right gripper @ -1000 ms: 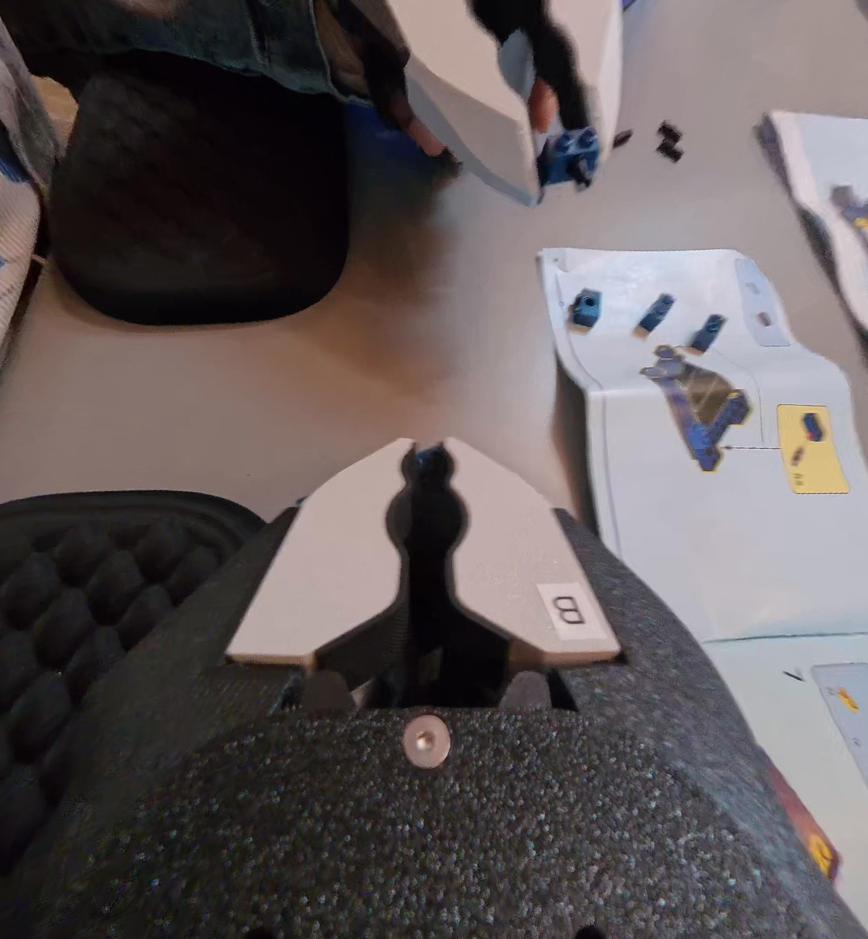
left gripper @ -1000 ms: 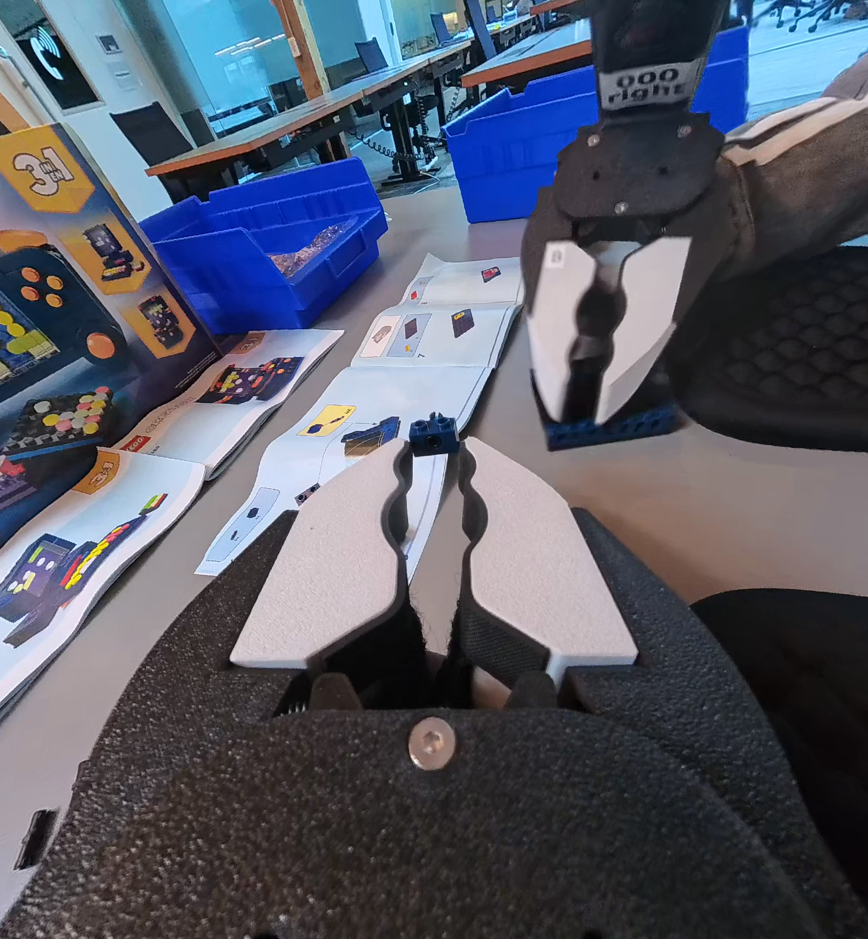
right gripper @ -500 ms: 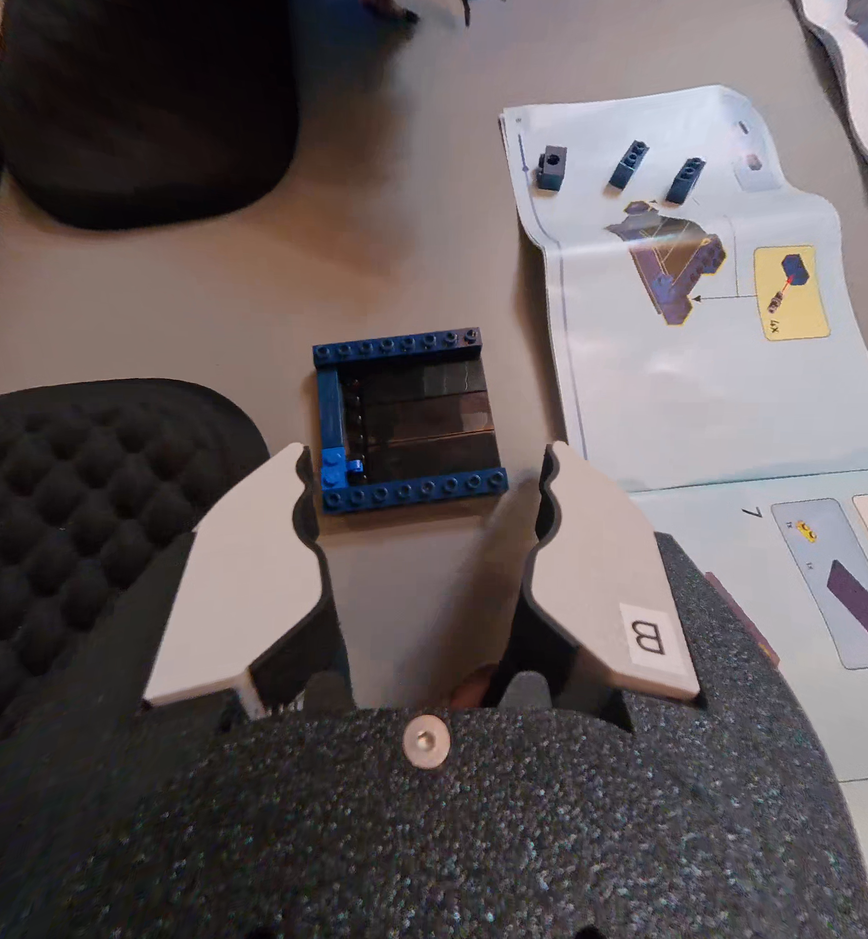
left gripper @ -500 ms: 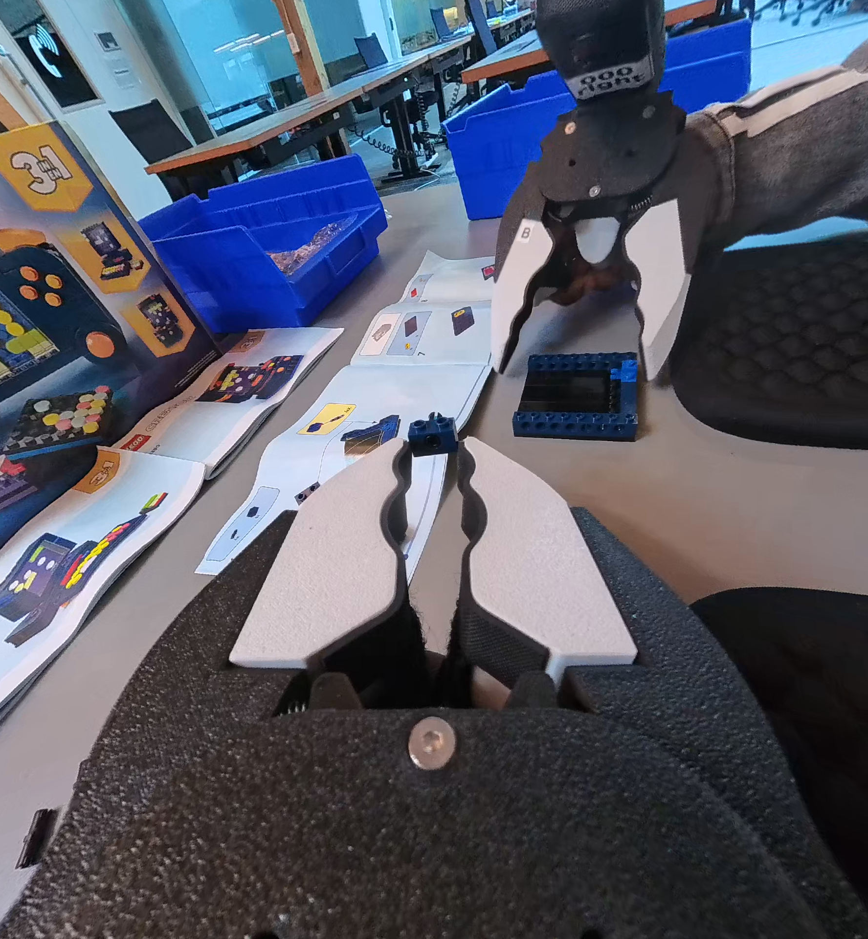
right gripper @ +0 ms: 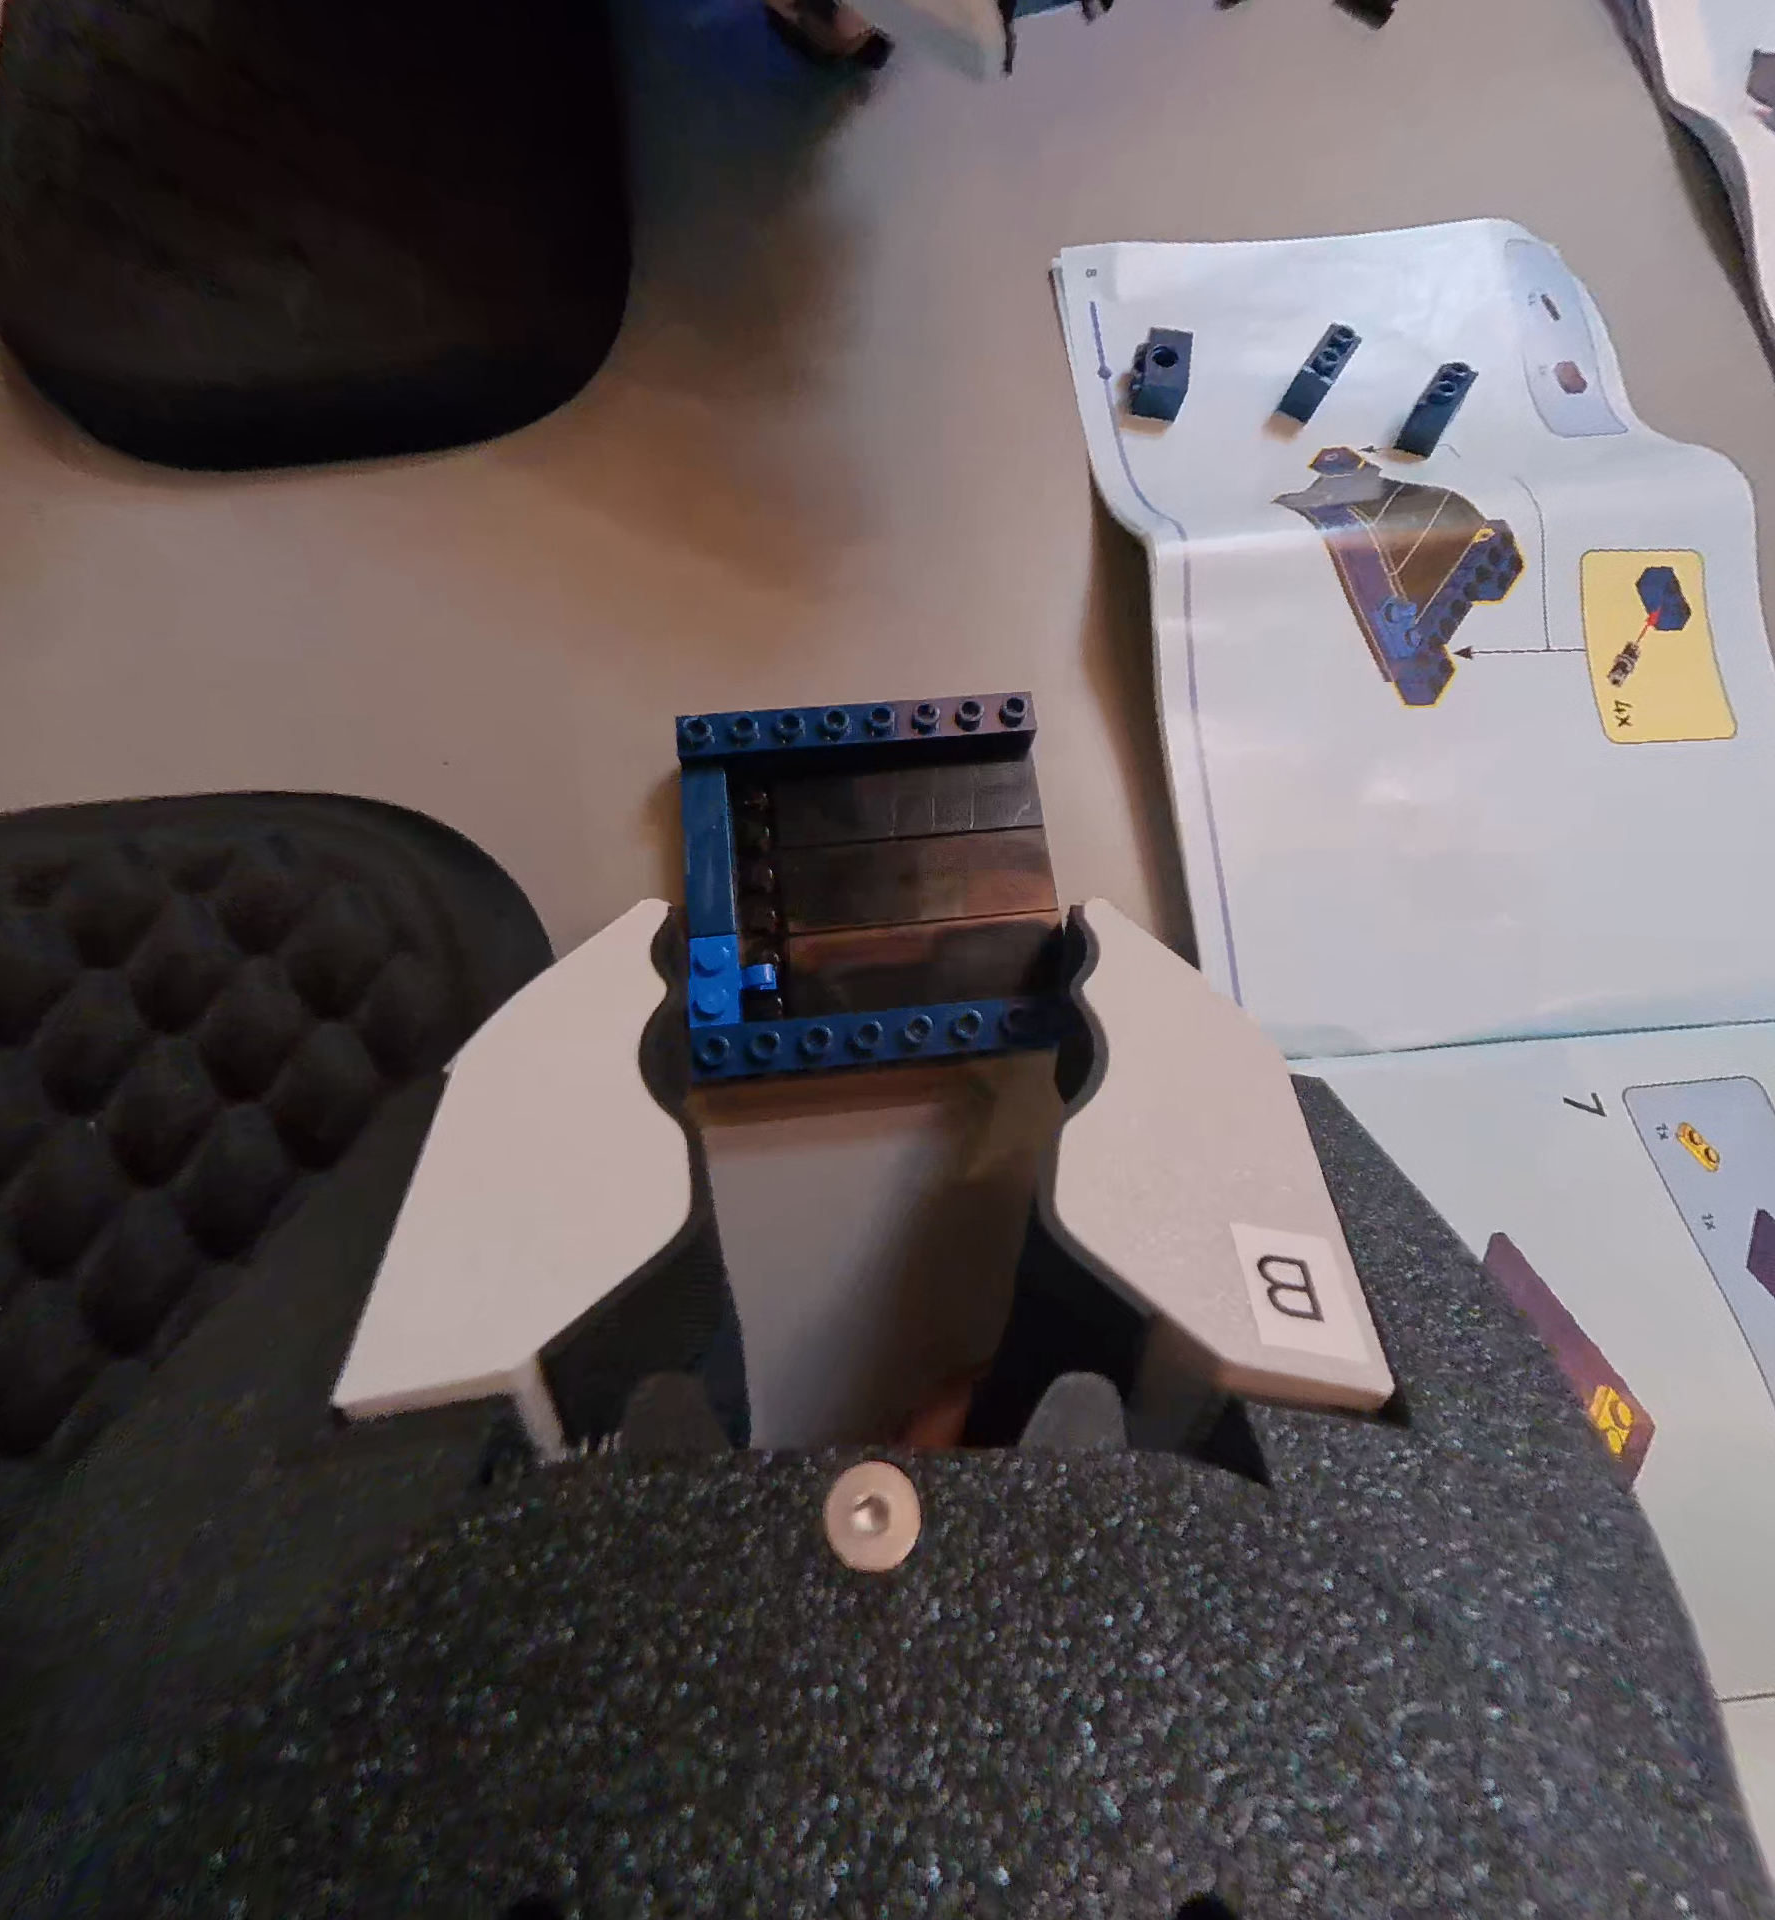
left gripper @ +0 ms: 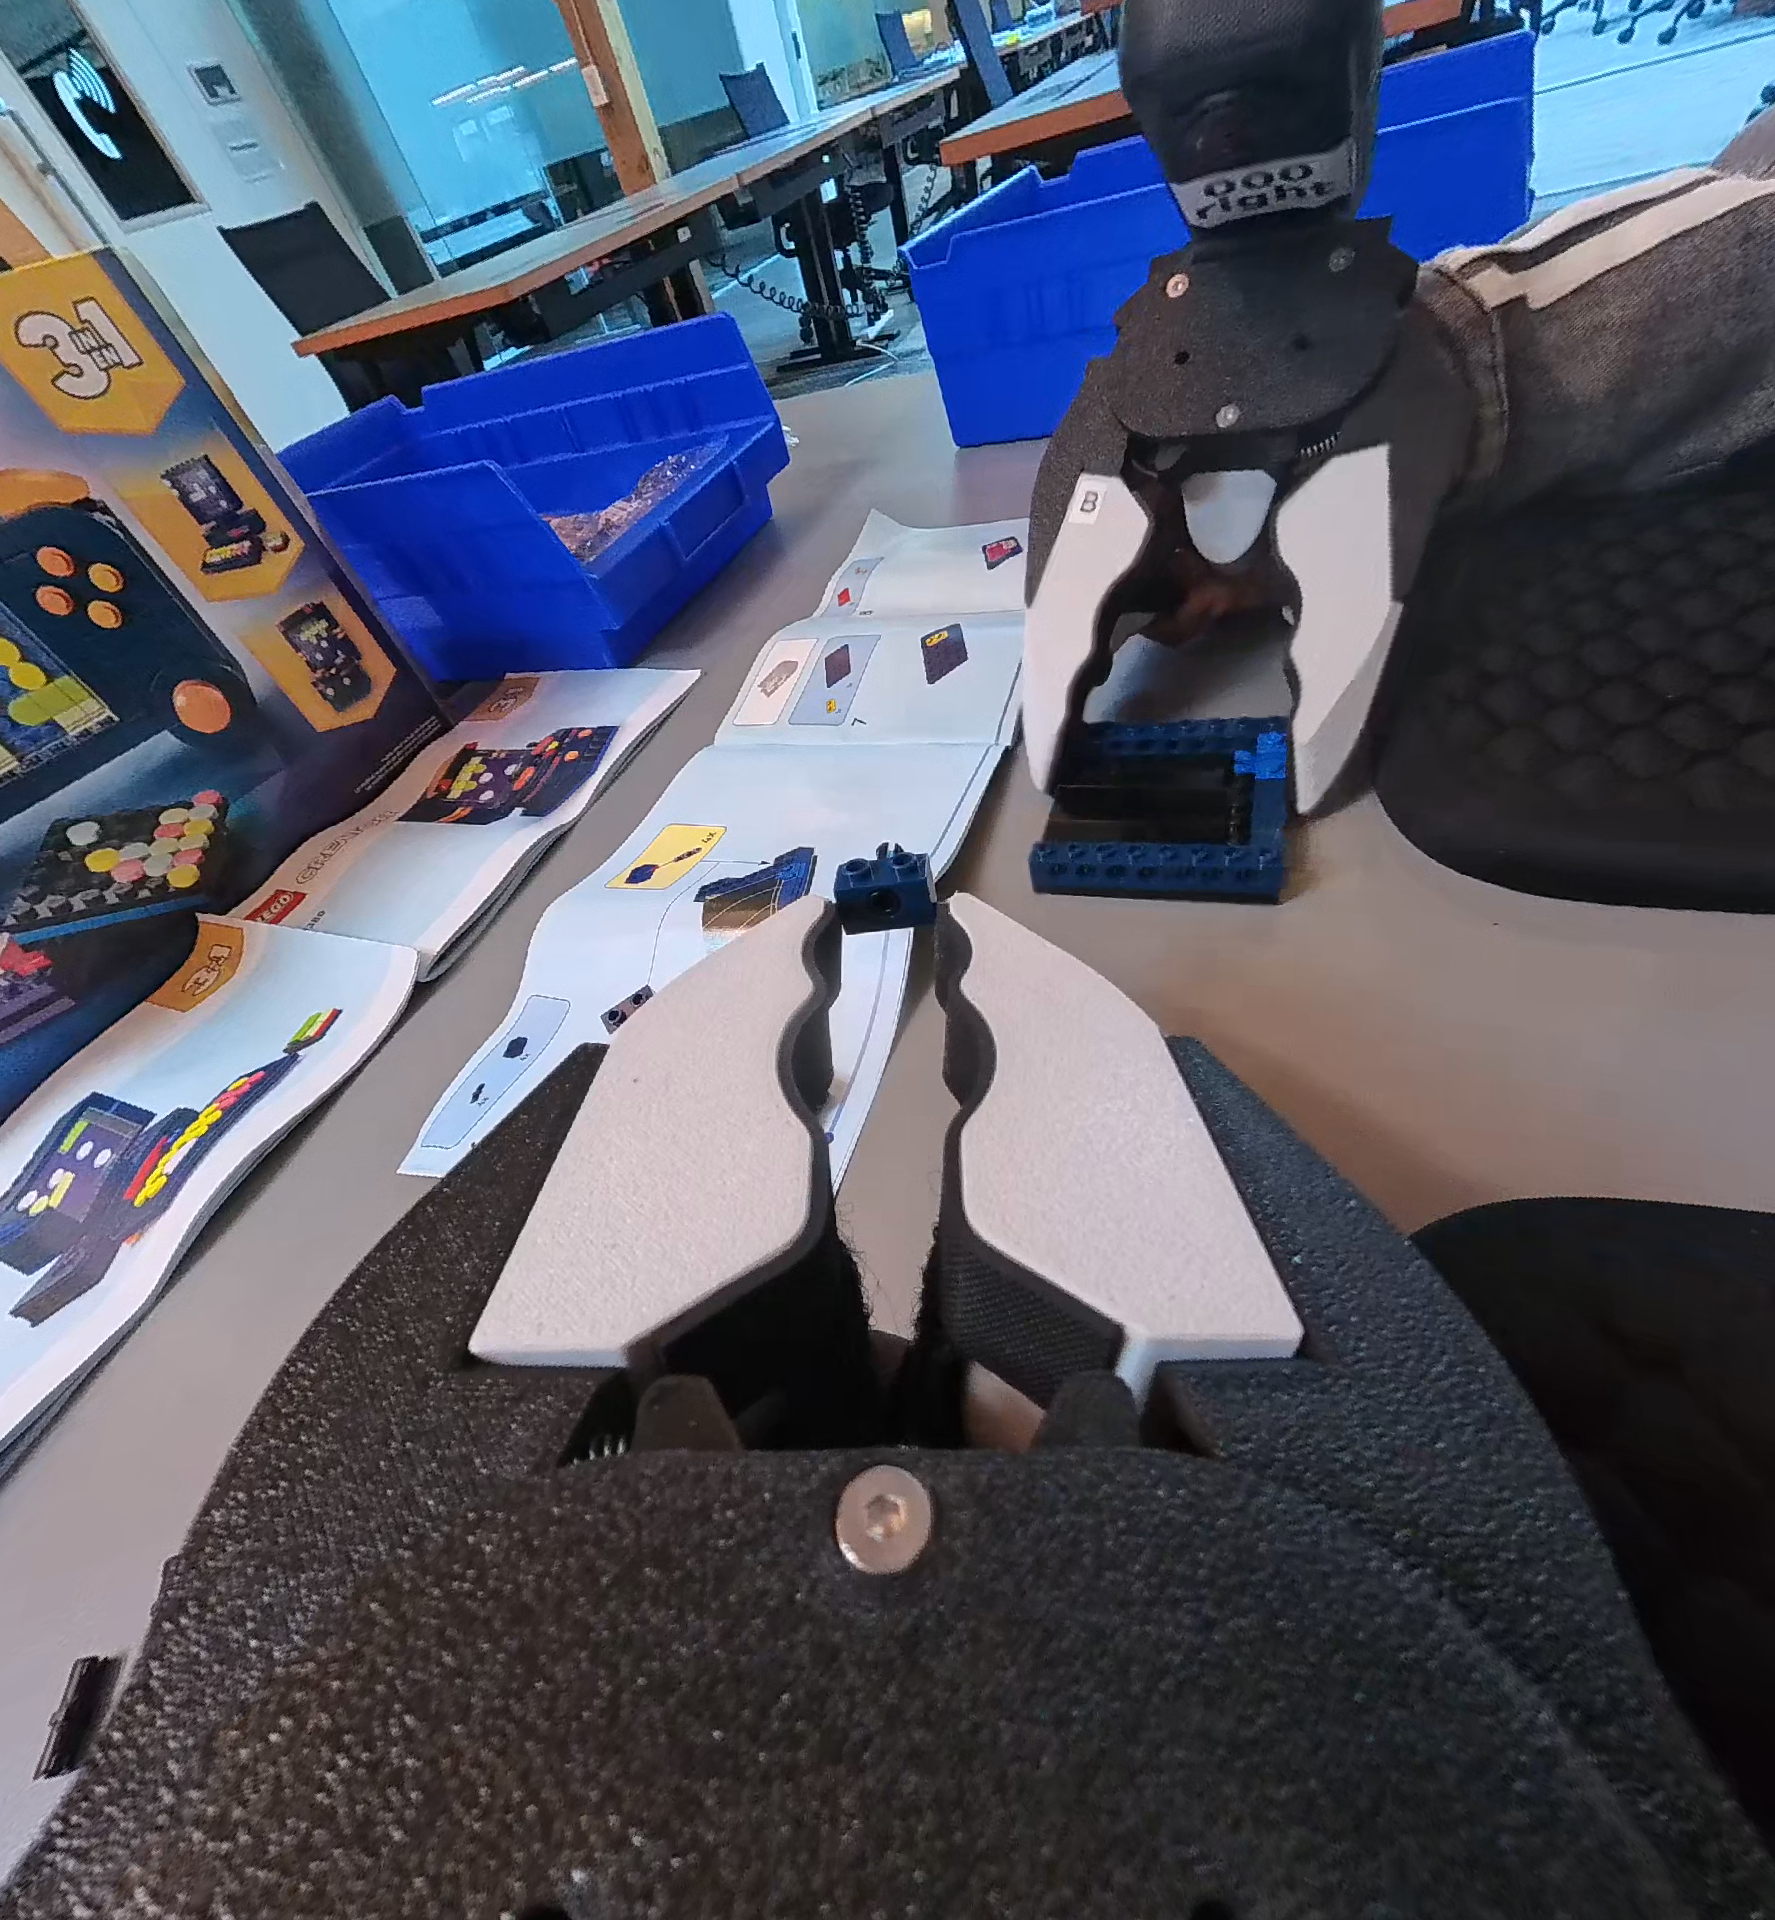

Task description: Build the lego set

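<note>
Dark-blue brick frame [right gripper: 867,894] lies flat on the grey table [right gripper: 810,540], straddled by the right gripper [right gripper: 867,977], its jaws spread at both sides, grip unconfirmed; square, even closing seems wise. Left gripper [left gripper: 888,914] clenches a small dark-blue brick [left gripper: 885,891] above the instruction booklet [left gripper: 810,800].

The right gripper [right gripper: 867,971], which 1 second ago stood pinched narrow on the upright blue and black brick frame [right gripper: 862,883], has let it go: the frame now lies flat on the table [right gripper: 343,623]. Half a second ago the fingers were spread wider and raised clear of it; now they have come down and narrowed, bracketing the frame's 2 sides.
</note>
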`<control>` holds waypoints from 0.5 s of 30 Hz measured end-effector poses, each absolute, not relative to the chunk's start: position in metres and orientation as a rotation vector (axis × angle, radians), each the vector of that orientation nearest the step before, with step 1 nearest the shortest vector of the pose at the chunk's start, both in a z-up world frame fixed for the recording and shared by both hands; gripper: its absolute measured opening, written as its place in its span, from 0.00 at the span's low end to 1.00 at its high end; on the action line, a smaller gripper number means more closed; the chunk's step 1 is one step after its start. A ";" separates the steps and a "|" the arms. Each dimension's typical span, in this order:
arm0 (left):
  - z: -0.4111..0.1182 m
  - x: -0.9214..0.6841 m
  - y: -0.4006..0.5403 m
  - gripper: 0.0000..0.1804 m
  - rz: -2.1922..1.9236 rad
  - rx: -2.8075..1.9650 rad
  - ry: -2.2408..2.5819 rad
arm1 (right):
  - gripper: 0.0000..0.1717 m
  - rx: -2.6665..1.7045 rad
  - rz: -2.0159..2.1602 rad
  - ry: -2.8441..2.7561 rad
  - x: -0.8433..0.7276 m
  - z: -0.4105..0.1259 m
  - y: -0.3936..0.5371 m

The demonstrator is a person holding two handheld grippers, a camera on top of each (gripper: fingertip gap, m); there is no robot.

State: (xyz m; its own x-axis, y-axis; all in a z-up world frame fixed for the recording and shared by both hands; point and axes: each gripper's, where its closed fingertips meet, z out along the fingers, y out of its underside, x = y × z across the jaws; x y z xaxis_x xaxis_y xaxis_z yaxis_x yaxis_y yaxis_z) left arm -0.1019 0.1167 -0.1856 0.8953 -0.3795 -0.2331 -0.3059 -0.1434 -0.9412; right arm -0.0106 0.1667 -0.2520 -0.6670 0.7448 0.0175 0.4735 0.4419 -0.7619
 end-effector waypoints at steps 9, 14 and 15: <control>-0.185 -0.100 0.117 0.09 -0.072 -1.739 0.528 | 0.40 -1.560 1.082 -2.259 -0.033 -0.209 0.154; -0.181 -0.100 0.116 0.09 -0.049 -1.717 0.534 | 0.40 -1.610 1.690 -2.117 -0.049 -0.176 0.135; -0.180 -0.101 0.116 0.09 -0.043 -1.712 0.531 | 0.39 -1.606 1.821 -2.078 -0.049 -0.170 0.133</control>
